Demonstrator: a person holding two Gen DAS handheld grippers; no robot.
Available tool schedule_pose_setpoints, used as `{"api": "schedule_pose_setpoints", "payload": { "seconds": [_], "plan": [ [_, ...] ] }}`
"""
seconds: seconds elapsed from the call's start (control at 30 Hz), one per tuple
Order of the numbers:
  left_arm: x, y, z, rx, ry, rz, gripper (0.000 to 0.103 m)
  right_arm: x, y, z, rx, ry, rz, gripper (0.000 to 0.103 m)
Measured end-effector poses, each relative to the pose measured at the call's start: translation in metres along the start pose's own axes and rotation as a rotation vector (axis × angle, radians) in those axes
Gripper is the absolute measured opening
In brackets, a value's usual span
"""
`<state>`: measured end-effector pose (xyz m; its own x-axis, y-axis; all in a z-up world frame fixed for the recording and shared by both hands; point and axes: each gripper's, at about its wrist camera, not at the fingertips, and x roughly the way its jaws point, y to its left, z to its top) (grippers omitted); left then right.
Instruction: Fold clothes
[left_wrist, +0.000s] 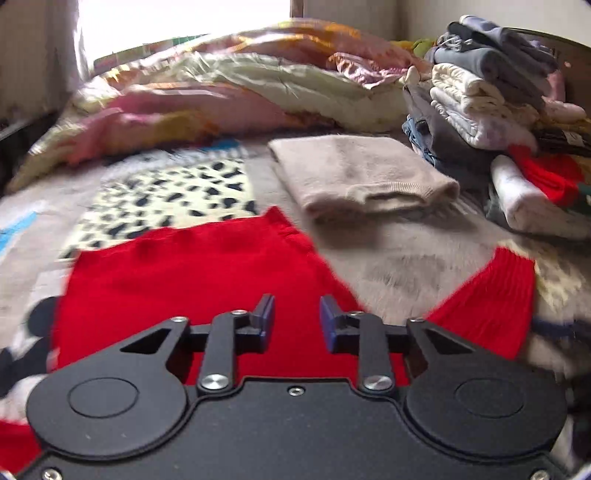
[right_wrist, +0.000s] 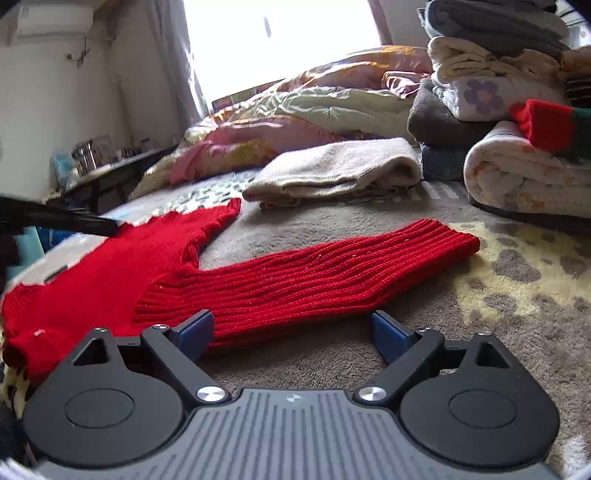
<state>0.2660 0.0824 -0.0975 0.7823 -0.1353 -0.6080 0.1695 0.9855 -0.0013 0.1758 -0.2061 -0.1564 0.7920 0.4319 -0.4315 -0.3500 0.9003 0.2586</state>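
A red knit sweater (left_wrist: 184, 280) lies spread flat on the bed. In the right wrist view its body (right_wrist: 103, 280) is at the left and one ribbed sleeve (right_wrist: 332, 273) stretches out to the right. My left gripper (left_wrist: 297, 323) hovers over the sweater's body, jaws a little apart and empty. My right gripper (right_wrist: 291, 332) is wide open just in front of the sleeve's near edge, holding nothing. The sleeve's cuff also shows in the left wrist view (left_wrist: 491, 299).
A folded beige sweater (left_wrist: 362, 173) lies behind the red one. A tall stack of folded clothes (left_wrist: 491, 92) and a rolled white blanket (right_wrist: 524, 173) stand at the right. A crumpled quilt (left_wrist: 221, 92) fills the back. The bed cover (right_wrist: 480, 314) is grey with spots.
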Motion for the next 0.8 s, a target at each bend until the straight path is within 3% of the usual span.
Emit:
{"api": "schedule_pose_setpoints", "payload": {
  "seconds": [0.1, 0.17, 0.23, 0.3, 0.4, 0.53, 0.67, 0.8],
  "plan": [
    [0.038, -0.01, 0.013, 0.017, 0.053, 0.001, 0.023, -0.001, -0.003, -0.002, 0.018, -0.02, 0.009, 0.086],
    [0.071, -0.02, 0.009, 0.077, 0.151, 0.021, 0.023, -0.002, -0.005, -0.004, 0.03, -0.034, 0.015, 0.086],
    [0.078, -0.027, 0.007, 0.123, 0.142, 0.026, 0.023, -0.003, -0.006, -0.004, 0.039, -0.043, 0.02, 0.085],
    [0.069, -0.024, 0.017, 0.105, 0.146, 0.016, 0.023, -0.004, -0.007, -0.005, 0.045, -0.048, 0.025, 0.085],
    [0.064, -0.017, 0.027, 0.067, 0.088, 0.039, 0.023, -0.005, -0.007, -0.006, 0.05, -0.058, 0.031, 0.084],
    [0.096, -0.022, 0.019, 0.113, 0.159, 0.078, 0.022, -0.006, -0.008, -0.006, 0.054, -0.061, 0.038, 0.084],
    [0.078, -0.018, 0.028, 0.054, 0.142, 0.064, 0.023, -0.007, -0.008, -0.007, 0.062, -0.064, 0.041, 0.083],
    [0.031, -0.01, 0.014, 0.027, 0.084, 0.059, 0.023, -0.007, -0.009, -0.007, 0.067, -0.069, 0.042, 0.083]
  ]
}}
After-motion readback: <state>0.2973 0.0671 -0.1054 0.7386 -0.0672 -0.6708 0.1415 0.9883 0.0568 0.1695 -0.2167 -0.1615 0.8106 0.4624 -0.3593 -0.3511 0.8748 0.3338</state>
